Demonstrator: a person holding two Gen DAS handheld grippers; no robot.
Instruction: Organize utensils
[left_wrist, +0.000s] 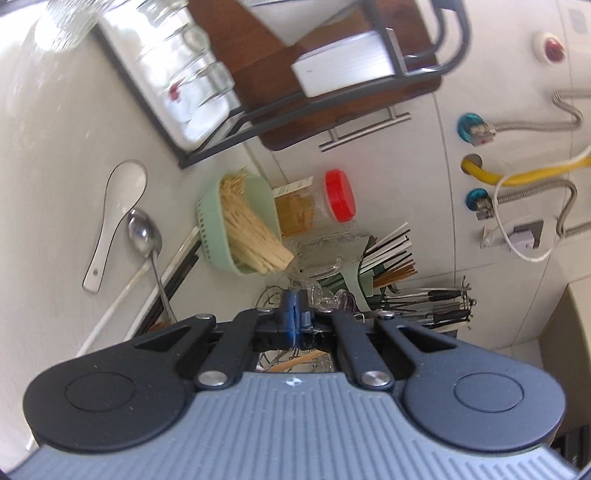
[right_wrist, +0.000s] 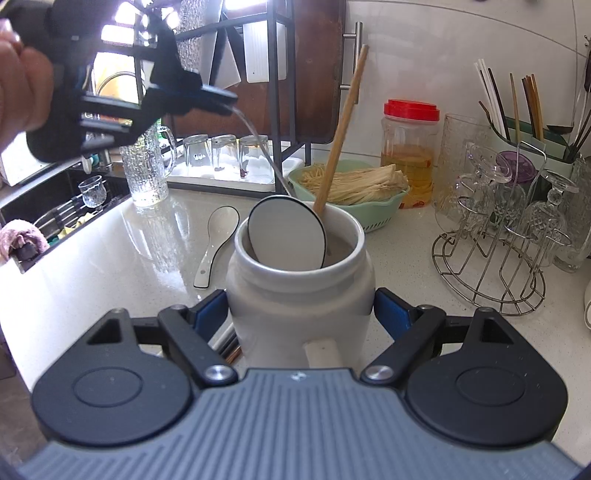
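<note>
The long thin metal spoon (right_wrist: 258, 142) is pinched by its handle end in the closed fingers of the left gripper (right_wrist: 225, 98), its bowl hanging just over the white ceramic jar (right_wrist: 299, 295), likely so it drops in handle-up. The right gripper (right_wrist: 301, 314) clamps that jar between its fingers to steady it on the counter (right_wrist: 110, 266). A white ceramic spoon (right_wrist: 218, 243) lies just beyond the right fingers, probably next.

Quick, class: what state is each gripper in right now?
Left gripper: closed, holding the metal spoon by its handle.
Right gripper: closed around the white ceramic jar.
</note>
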